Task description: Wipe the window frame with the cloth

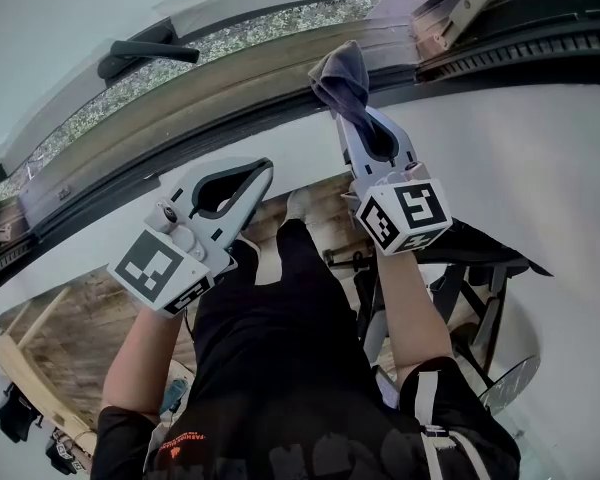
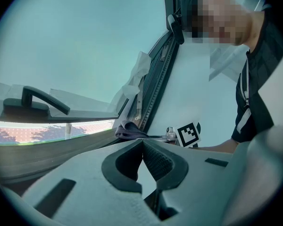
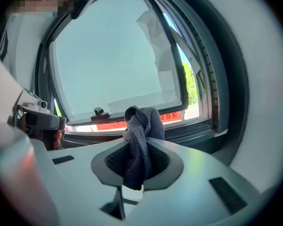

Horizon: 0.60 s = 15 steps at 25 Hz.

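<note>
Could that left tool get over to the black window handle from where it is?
Probably yes. The left tool is shut and empty, and nothing stands between it and the handle; the right tool and its cloth are off to the side.

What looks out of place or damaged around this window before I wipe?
A crumpled white film hangs loose against one side of the dark window frame, apparently peeling. Otherwise nothing stands out: the grey cloth sits bunched in the right hand-held gripper.
</note>
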Available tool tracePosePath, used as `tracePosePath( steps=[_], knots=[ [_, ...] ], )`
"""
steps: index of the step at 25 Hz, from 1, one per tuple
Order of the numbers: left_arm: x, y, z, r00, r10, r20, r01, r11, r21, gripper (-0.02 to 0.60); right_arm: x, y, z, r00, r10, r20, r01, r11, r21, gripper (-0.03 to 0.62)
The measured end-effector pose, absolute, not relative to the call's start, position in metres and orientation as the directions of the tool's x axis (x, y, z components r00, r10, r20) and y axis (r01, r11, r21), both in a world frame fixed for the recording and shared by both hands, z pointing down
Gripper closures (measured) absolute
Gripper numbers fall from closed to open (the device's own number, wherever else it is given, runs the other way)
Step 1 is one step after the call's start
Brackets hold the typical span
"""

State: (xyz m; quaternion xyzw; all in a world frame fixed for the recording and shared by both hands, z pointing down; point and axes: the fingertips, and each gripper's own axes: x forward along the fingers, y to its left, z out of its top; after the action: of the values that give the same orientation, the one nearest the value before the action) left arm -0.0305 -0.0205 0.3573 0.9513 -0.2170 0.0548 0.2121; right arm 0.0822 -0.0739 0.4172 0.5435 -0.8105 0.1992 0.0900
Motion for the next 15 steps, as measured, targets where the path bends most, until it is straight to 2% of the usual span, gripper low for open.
tracePosePath(
  steps=[15],
  knots=[
    [-0.046, -0.014, 0.353, 0.893, -0.408, 0.19, -0.45, -0.812, 0.372, 0.561, 0.051, -0.066, 0.414, -0.44, -0.822, 0.361, -0.896, 0.378, -0.232, 0.551]
  ],
)
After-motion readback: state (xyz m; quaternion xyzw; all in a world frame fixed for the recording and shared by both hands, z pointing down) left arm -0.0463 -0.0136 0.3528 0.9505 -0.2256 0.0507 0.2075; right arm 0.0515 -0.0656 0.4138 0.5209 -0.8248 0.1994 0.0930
